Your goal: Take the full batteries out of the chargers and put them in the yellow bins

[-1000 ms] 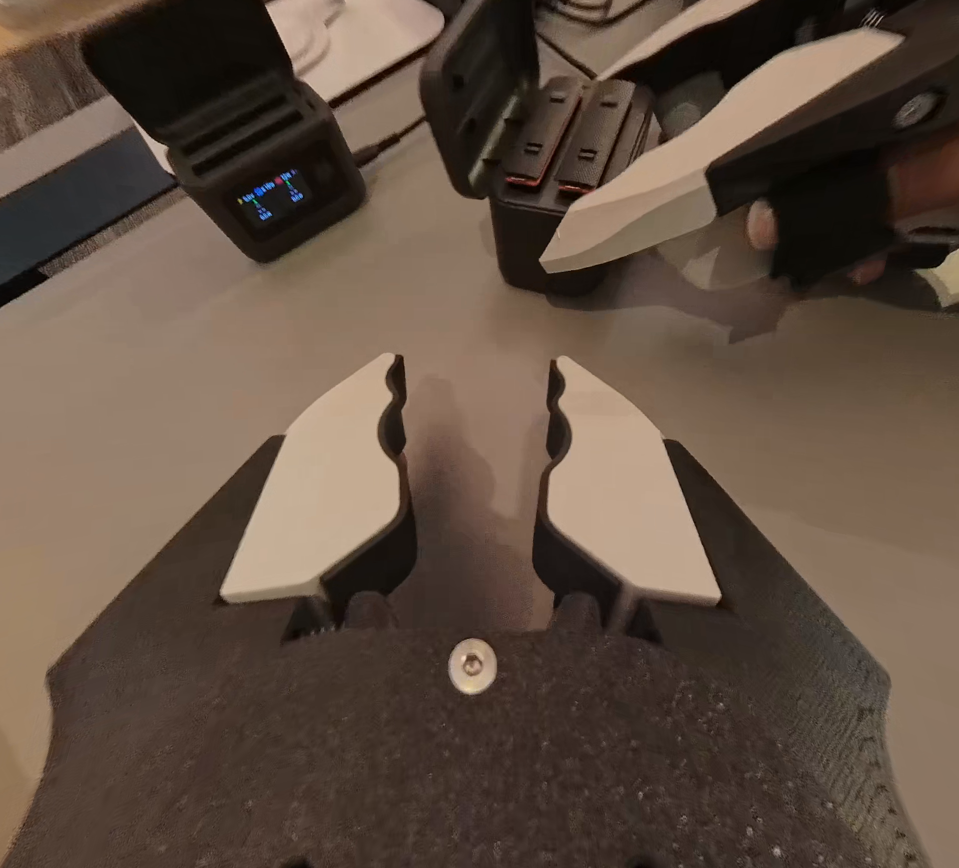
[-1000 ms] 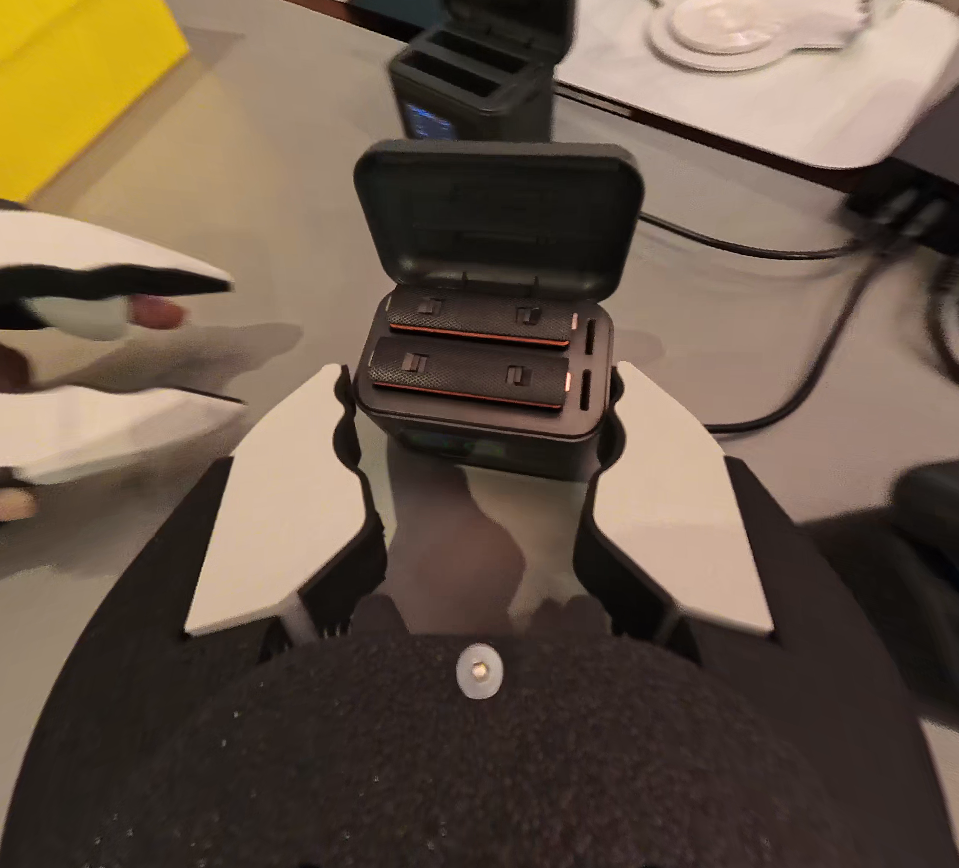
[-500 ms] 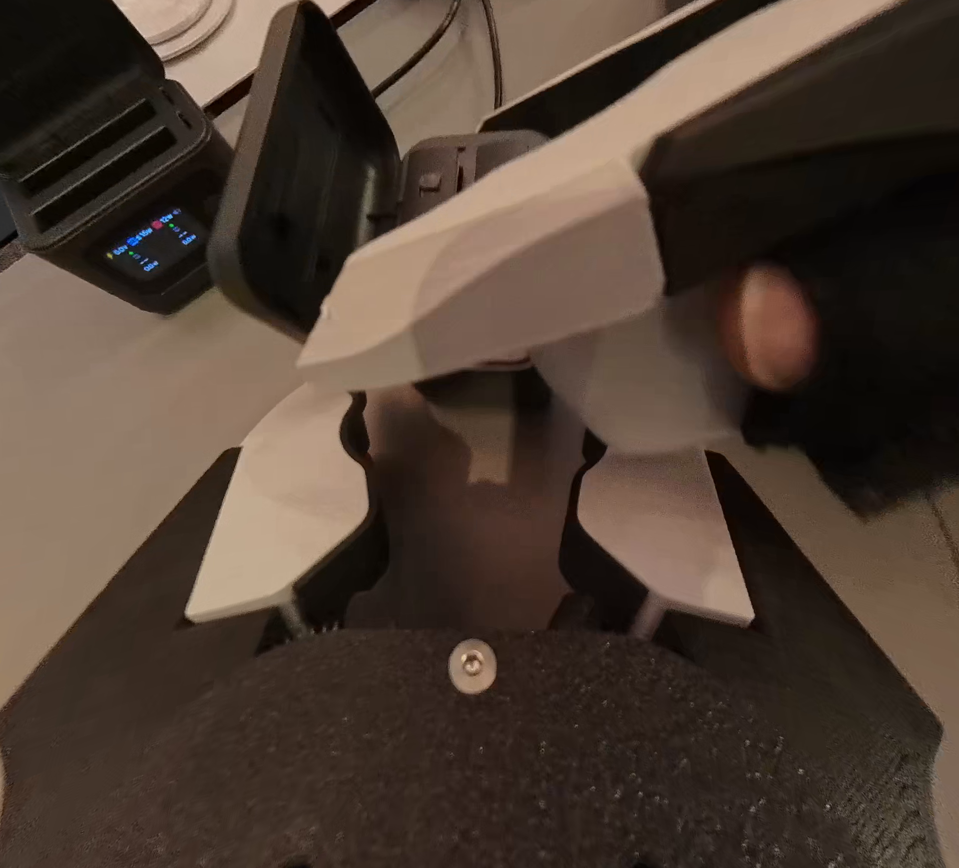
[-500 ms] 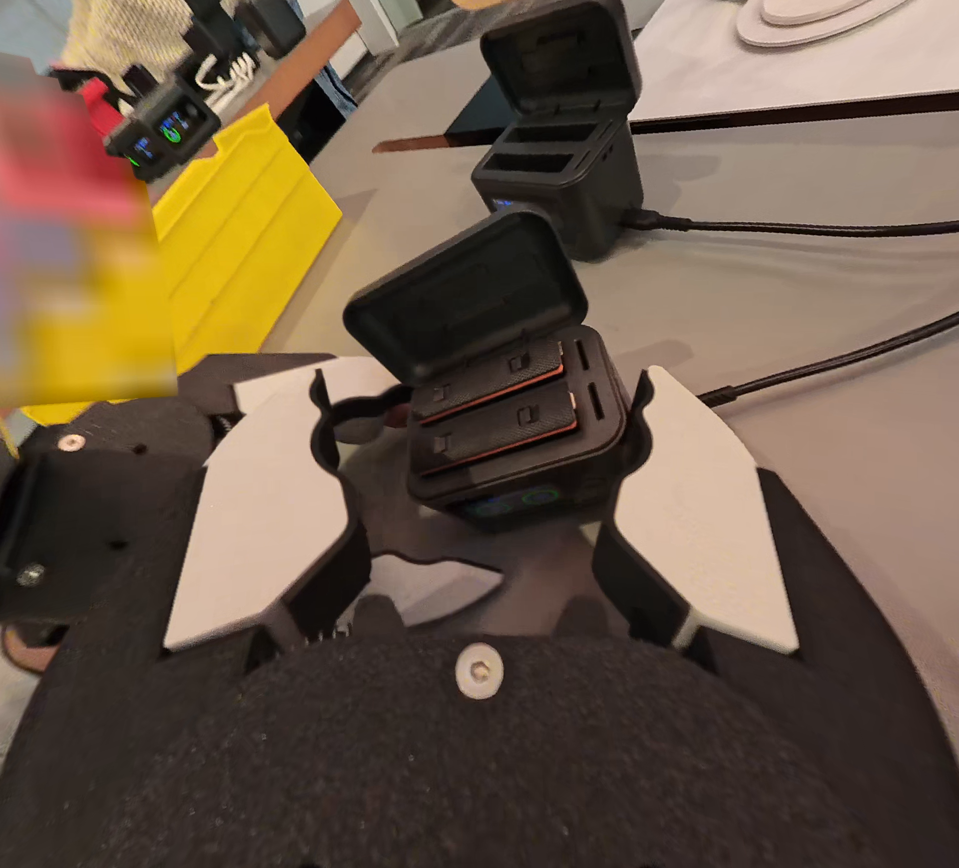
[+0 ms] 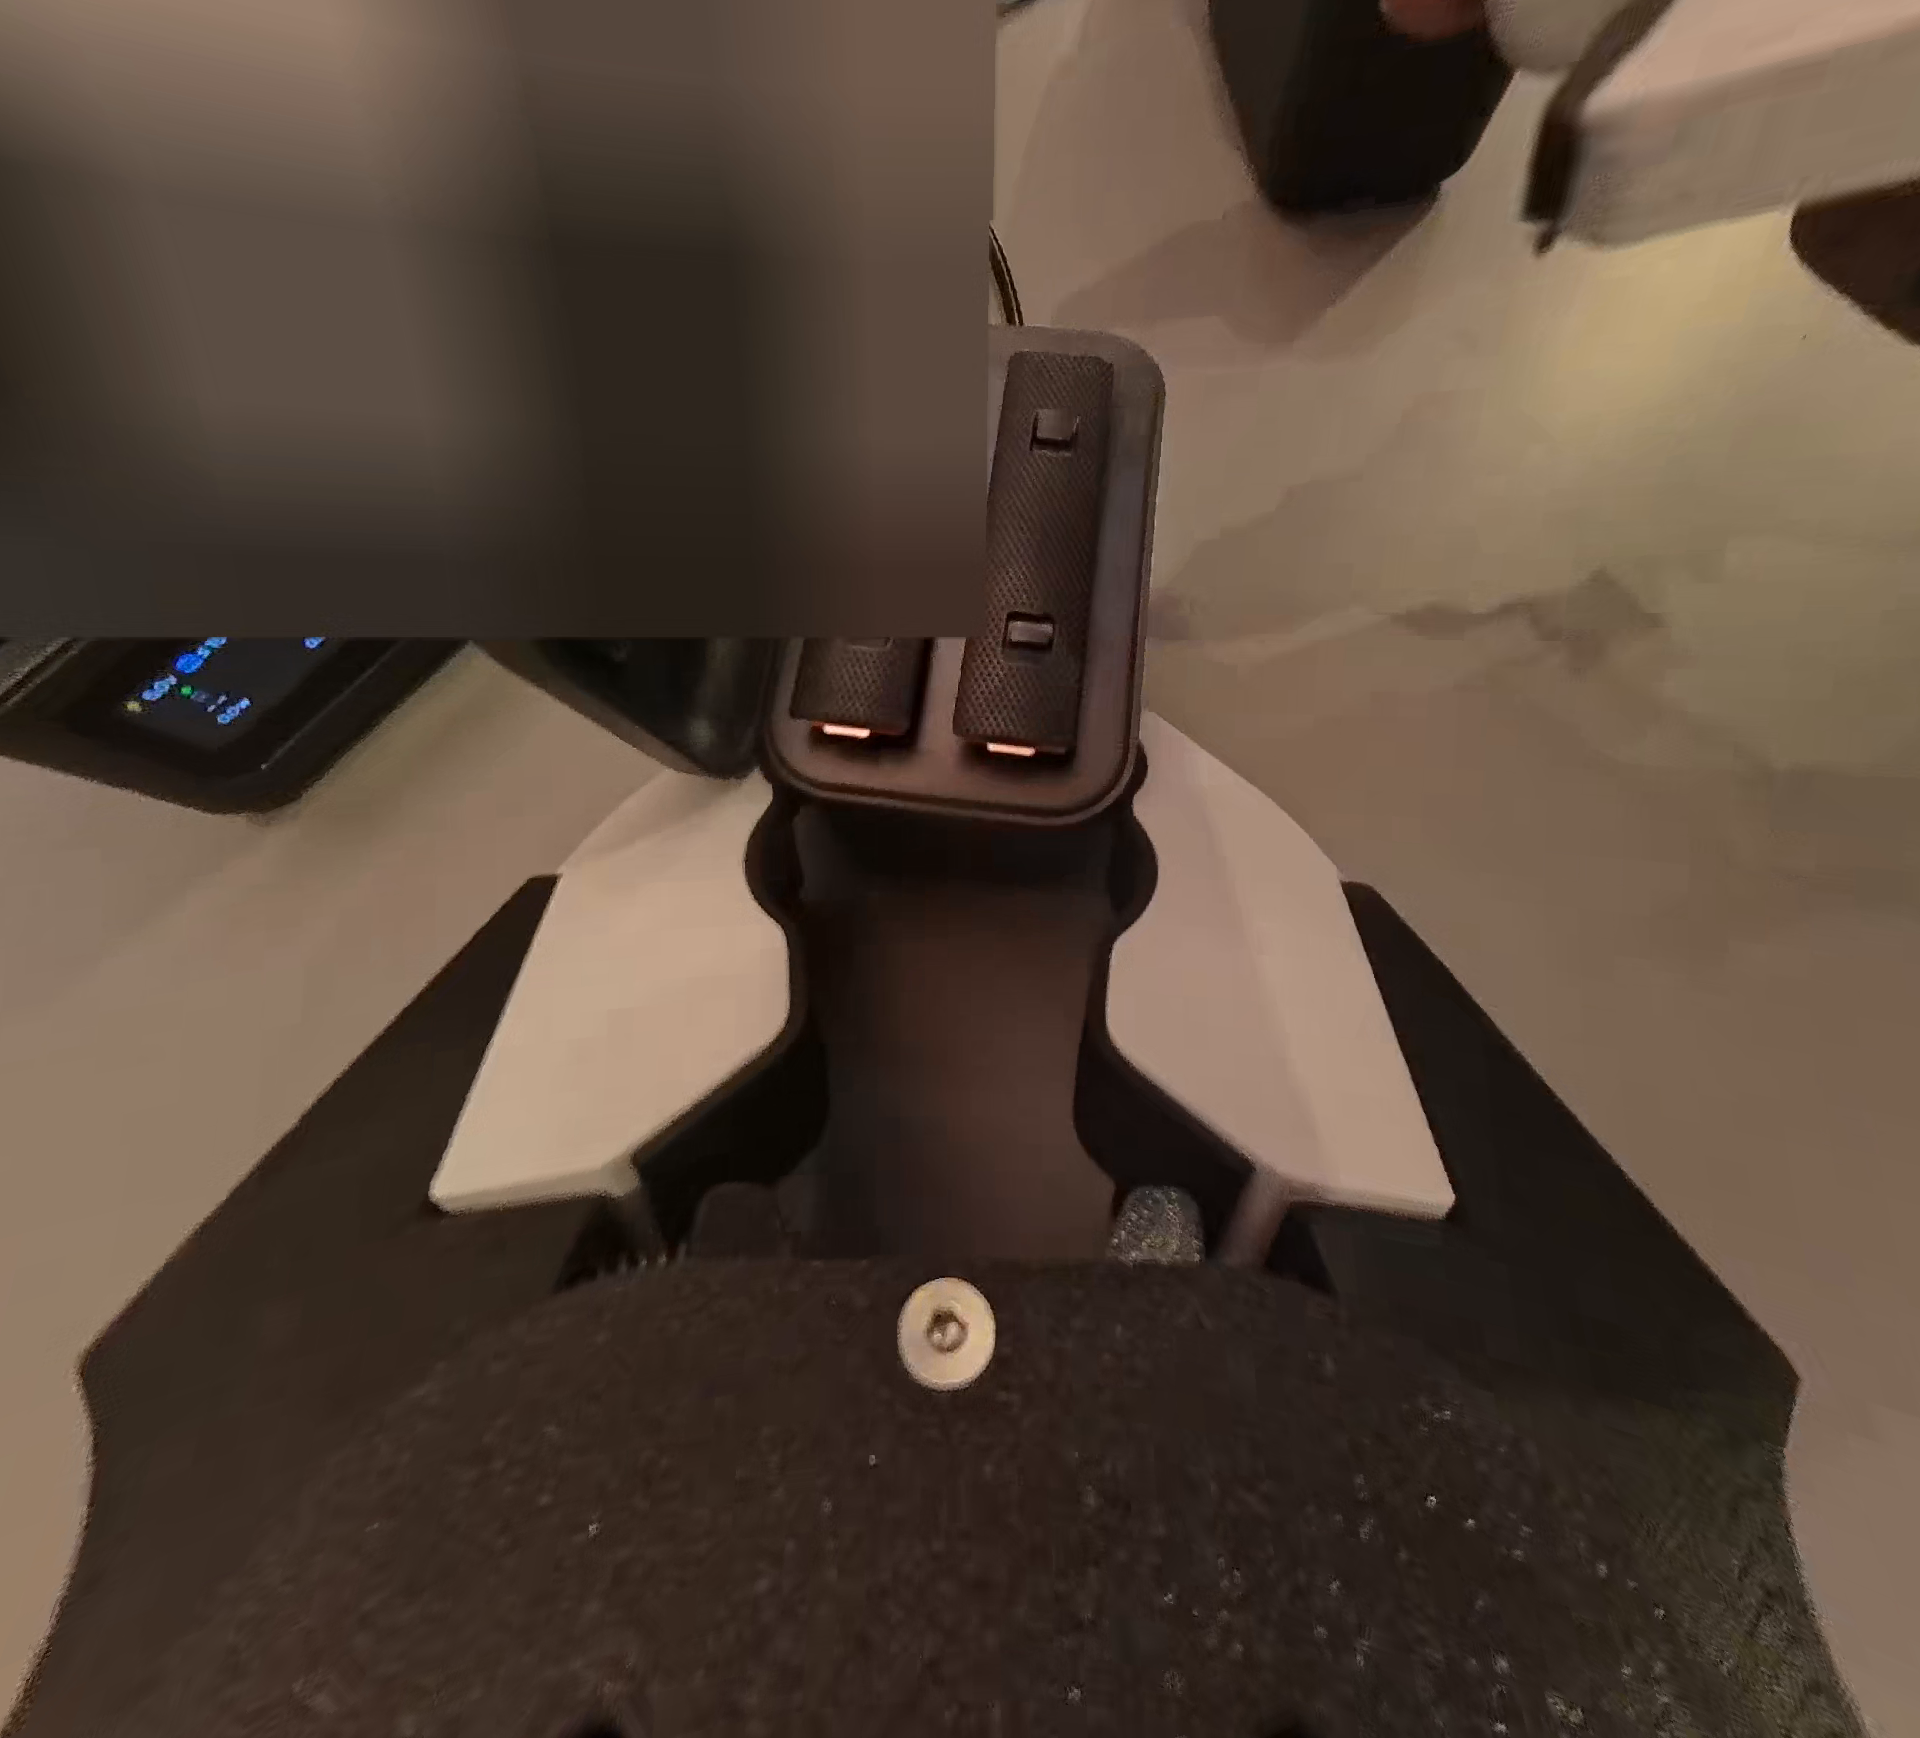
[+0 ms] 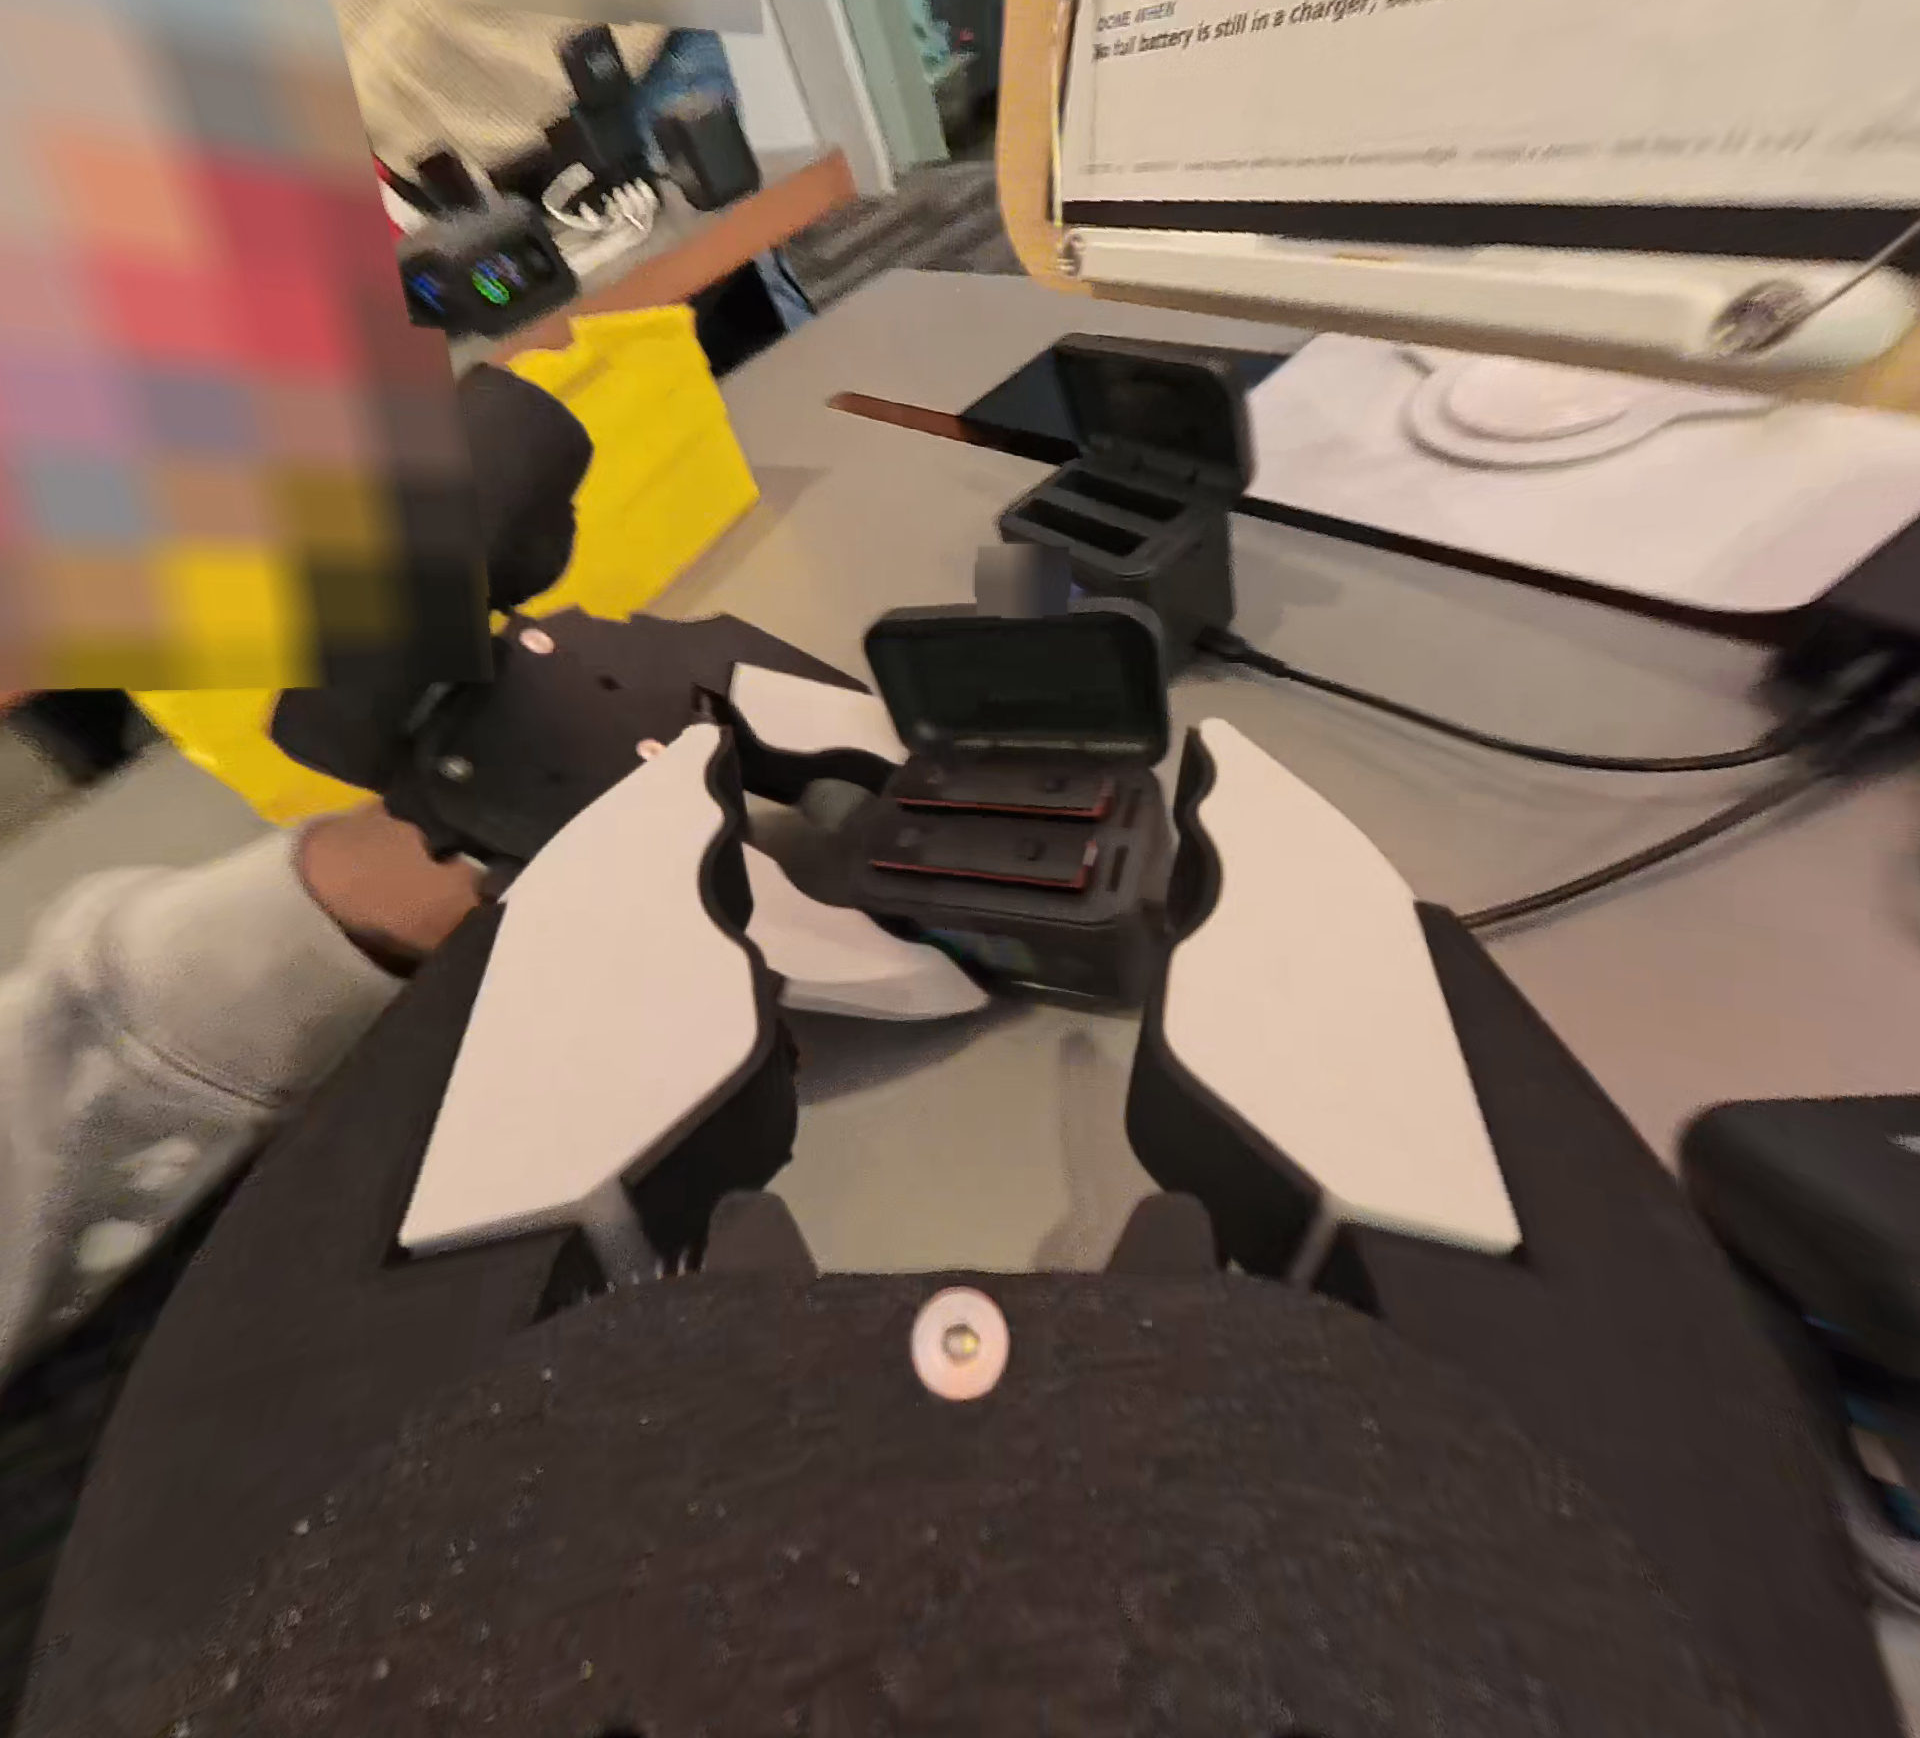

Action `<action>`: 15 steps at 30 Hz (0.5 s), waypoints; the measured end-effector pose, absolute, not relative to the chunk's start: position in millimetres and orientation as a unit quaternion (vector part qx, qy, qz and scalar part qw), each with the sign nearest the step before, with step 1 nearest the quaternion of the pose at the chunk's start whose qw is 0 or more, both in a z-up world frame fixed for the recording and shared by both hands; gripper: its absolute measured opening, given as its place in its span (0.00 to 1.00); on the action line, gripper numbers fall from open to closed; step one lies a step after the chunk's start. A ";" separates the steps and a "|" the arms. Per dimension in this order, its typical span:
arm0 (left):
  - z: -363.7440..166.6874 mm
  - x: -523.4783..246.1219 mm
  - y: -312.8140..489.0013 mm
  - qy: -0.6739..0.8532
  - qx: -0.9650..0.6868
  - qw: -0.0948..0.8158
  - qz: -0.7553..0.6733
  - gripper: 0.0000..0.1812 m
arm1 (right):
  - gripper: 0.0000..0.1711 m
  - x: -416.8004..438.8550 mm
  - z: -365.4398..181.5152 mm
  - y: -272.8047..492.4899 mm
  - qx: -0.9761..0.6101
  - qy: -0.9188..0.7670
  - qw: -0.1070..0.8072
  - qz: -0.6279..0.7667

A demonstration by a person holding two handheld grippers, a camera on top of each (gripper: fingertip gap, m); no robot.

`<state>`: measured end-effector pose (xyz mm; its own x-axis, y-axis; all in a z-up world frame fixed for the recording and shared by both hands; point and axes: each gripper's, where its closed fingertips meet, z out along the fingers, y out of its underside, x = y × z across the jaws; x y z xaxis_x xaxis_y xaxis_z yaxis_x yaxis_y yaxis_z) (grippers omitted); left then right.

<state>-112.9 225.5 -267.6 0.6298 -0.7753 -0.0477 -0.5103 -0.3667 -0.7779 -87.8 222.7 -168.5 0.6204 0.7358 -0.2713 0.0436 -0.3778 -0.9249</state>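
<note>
A: Left wrist view: the left gripper has its fingers clamped on the sides of the near charger; two batteries sit in its slots.

B: Right wrist view adds the charger's raised lid, a second charger behind with open slots, and yellow bins far left. The right gripper is spread wide, holding nothing (just short of the charger).

A: Surface: grey worktop, cables, a monitor stand.
</note>
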 end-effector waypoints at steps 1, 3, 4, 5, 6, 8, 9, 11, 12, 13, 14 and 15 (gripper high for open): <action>-267.6 -113.0 226.2 0.403 -0.807 0.398 -0.169 0.31 | 0.47 -84.4 -170.2 225.2 -0.757 -0.271 0.503 0.317; -267.5 -113.2 227.5 0.413 -0.802 0.396 -0.174 0.31 | 0.50 -79.9 -174.3 229.7 -0.762 -0.284 0.519 0.263; -267.6 -113.6 228.1 0.416 -0.800 0.395 -0.176 0.31 | 0.51 -79.0 -176.5 231.1 -0.764 -0.285 0.525 0.243; -267.6 -113.9 228.7 0.418 -0.799 0.395 -0.177 0.31 | 0.53 -78.4 -178.8 232.6 -0.765 -0.283 0.534 0.223; -267.6 -114.4 229.0 0.420 -0.798 0.395 -0.179 0.31 | 0.54 -77.9 -180.6 233.9 -0.763 -0.280 0.546 0.203; -267.5 -114.9 229.0 0.424 -0.795 0.394 -0.181 0.31 | 0.57 -79.9 -184.8 234.2 -0.755 -0.277 0.571 0.165; -267.5 -115.2 228.8 0.427 -0.794 0.394 -0.181 0.31 | 0.60 -83.2 -188.5 233.0 -0.753 -0.276 0.577 0.154; -267.6 -116.1 228.4 0.431 -0.791 0.395 -0.179 0.31 | 0.63 -92.5 -197.1 229.6 -0.754 -0.273 0.579 0.149; -267.9 -116.7 228.1 0.434 -0.790 0.396 -0.175 0.31 | 0.63 -97.4 -200.9 228.0 -0.755 -0.272 0.577 0.148; -268.3 -117.6 227.5 0.439 -0.788 0.398 -0.170 0.31 | 0.63 -102.0 -204.6 226.9 -0.759 -0.272 0.573 0.147; -268.9 -118.8 226.8 0.445 -0.785 0.399 -0.163 0.32 | 0.62 -106.6 -207.9 225.9 -0.763 -0.271 0.568 0.149; -268.8 -119.6 225.9 0.447 -0.784 0.400 -0.161 0.32 | 0.62 -110.4 -210.5 225.3 -0.767 -0.267 0.563 0.152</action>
